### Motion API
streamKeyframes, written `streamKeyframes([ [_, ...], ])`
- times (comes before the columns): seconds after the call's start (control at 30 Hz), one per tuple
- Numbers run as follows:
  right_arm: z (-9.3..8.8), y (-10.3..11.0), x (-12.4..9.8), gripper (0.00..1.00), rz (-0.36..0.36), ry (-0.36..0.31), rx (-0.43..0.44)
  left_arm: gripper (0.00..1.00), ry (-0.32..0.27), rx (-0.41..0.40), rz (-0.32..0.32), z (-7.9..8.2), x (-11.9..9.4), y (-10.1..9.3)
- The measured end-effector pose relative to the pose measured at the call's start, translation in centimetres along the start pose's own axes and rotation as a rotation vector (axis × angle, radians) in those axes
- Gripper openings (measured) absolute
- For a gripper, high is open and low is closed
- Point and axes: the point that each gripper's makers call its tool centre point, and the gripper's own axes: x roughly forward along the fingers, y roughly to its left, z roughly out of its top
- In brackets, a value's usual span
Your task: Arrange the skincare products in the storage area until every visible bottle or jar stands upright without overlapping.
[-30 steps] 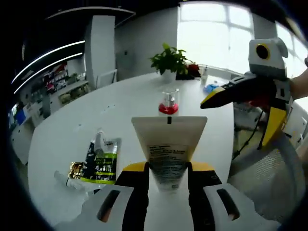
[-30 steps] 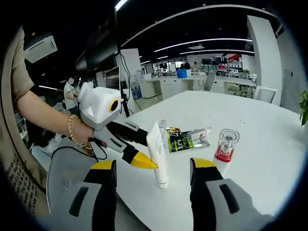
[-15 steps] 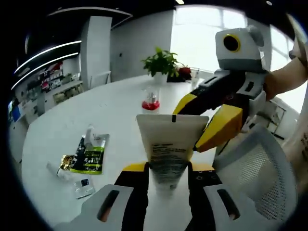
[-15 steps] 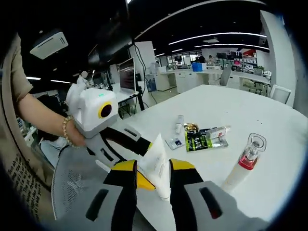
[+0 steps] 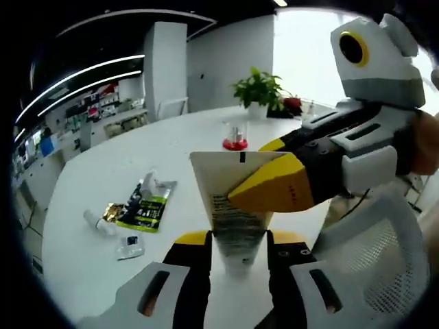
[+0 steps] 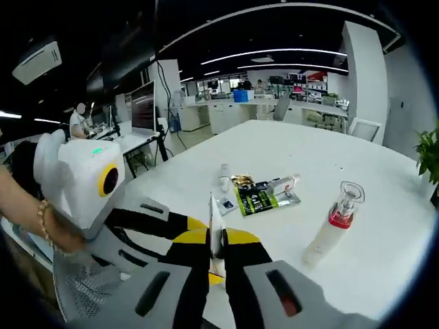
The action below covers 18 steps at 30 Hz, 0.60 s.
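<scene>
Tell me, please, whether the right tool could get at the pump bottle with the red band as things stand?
Probably not yet: the right tool is shut on the cream tube, which the left tool also grips. The table towards the pump bottle looks open.

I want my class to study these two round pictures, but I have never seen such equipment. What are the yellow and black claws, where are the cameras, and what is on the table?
A person holds two hand-held grippers, each carrying its own camera looking along its jaws. In the left gripper view, the left gripper clamps a white tube; the right gripper comes in from the right and pinches the same tube. In the right gripper view, its jaws close on the tube's thin edge. On the white table stand a pump bottle, with green sachets, a small vial and a small packet lying flat.
</scene>
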Motion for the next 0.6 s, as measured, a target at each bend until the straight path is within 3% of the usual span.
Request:
streamKeyframes([
  [0.07, 0.0, -0.4, 0.0, 0.06, -0.034, -0.006, 0.058, 0.30, -0.016, -0.027, 0.054, 0.4, -0.2, -0.4],
  [0.2, 0.1, -0.6, 0.1, 0.06, -0.059, -0.015, 0.082, 0.40, -0.040, -0.059, 0.162, 1.1, -0.1, -1.1],
  [0.27, 0.0, -0.6, 0.1, 0.06, -0.068, -0.016, 0.085, 0.41, -0.023, -0.071, 0.230, 1.0, 0.1, -0.9],
  [0.43, 0.0, -0.4, 0.0, 0.07, -0.058, -0.013, 0.121, 0.37, -0.001, -0.090, 0.327, 0.4, 0.5, -0.4],
  [0.53, -0.1, -0.3, 0.0, 0.08, -0.038, -0.013, 0.123, 0.30, 0.020, -0.090, 0.335, -0.1, 0.9, 0.2],
  [0.6, 0.0, -0.2, 0.0, 0.08, -0.016, -0.015, 0.125, 0.29, 0.021, -0.139, 0.322, -0.2, 1.1, 0.4],
])
